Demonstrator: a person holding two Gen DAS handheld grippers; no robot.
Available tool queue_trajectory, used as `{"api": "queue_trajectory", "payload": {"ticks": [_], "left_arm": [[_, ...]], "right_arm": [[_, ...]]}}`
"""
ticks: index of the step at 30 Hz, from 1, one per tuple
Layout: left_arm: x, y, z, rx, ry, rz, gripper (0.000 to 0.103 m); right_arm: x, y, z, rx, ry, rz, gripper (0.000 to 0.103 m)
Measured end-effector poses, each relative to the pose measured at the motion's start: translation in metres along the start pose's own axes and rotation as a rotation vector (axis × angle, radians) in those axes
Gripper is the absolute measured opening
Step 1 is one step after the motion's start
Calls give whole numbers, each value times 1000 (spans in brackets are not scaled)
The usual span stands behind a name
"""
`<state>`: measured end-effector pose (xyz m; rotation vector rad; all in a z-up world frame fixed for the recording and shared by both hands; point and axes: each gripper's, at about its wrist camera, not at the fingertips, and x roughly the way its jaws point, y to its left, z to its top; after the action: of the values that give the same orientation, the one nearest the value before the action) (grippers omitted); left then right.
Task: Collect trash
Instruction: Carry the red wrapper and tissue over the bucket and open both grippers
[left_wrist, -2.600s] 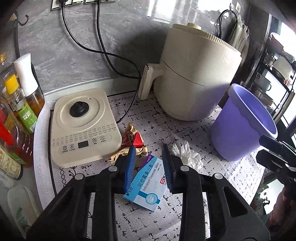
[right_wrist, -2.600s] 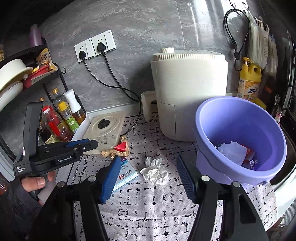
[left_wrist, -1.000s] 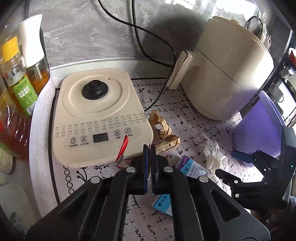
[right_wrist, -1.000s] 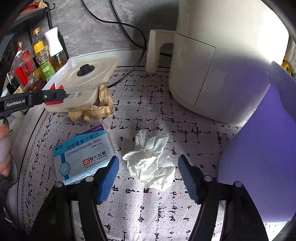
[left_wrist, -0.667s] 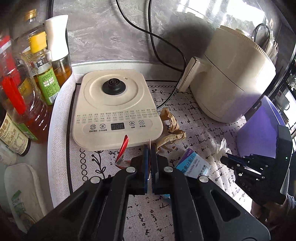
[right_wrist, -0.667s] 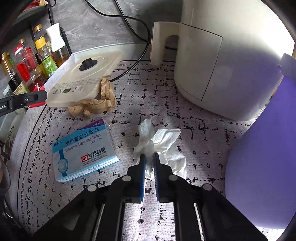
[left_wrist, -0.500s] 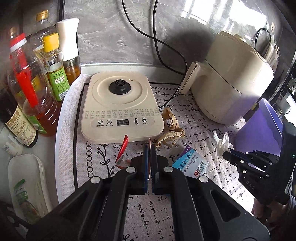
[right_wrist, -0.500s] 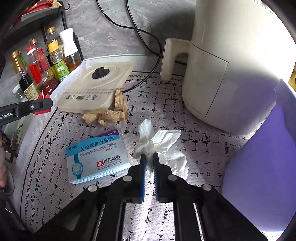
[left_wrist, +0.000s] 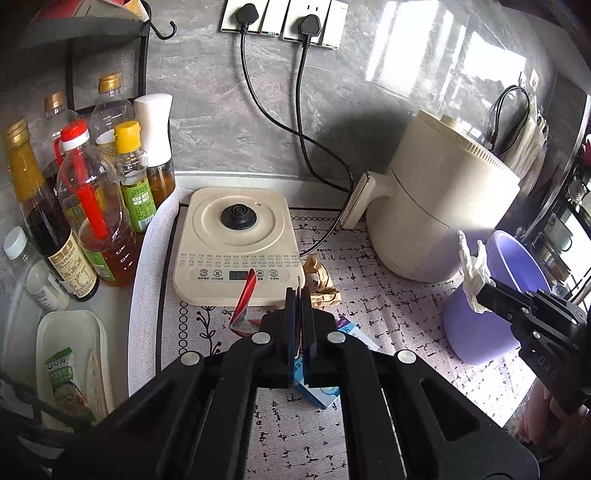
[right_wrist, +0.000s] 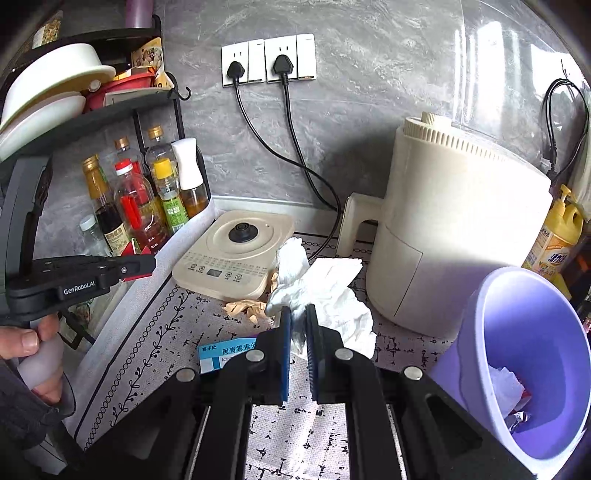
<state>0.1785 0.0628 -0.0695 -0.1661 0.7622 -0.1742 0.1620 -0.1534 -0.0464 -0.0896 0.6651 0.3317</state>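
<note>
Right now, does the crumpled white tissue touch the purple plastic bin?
Apart. In the right wrist view the crumpled white tissue hangs in the right gripper, with mat showing before the purple plastic bin.

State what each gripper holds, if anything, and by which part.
The left gripper pinches a red wrapper by one edge. The right gripper pinches a crumpled white tissue near its lower middle.

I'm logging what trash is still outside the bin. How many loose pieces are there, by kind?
Red wrappers, held by the left gripper: 1
White tissues, held by the right gripper: 1
Crumpled brown paper, on the mat: 1
Medicine boxes, on the mat: 1
Total: 4
</note>
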Motion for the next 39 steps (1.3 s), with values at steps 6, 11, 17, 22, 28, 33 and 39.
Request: {"api": "queue_trajectory", "payload": {"ticks": [6, 11, 17, 22, 28, 33, 39], "left_arm": [[-11, -28, 10, 20, -41, -27, 4], [-12, -58, 16, 56, -55, -64, 4], [-4, -92, 19, 96, -50, -115, 4], [0, -123, 21, 128, -58, -162, 4], [1, -168, 23, 186, -70, -253, 4], [5, -205, 24, 243, -71, -327, 4], [13, -246, 24, 305, -54, -394, 4]], "right_arm": [[-32, -21, 9, 18, -50, -8, 9], [-54, -45, 9, 47, -85, -43, 9], [-74, -83, 2, 95, -101, -97, 9], [-93, -115, -7, 143, -125, -163, 9], [-131, -156, -22, 242, -207, -301, 75], [-149, -188, -44, 323, -190, -363, 74], [-173, -208, -68, 380, -191, -429, 74]]}}
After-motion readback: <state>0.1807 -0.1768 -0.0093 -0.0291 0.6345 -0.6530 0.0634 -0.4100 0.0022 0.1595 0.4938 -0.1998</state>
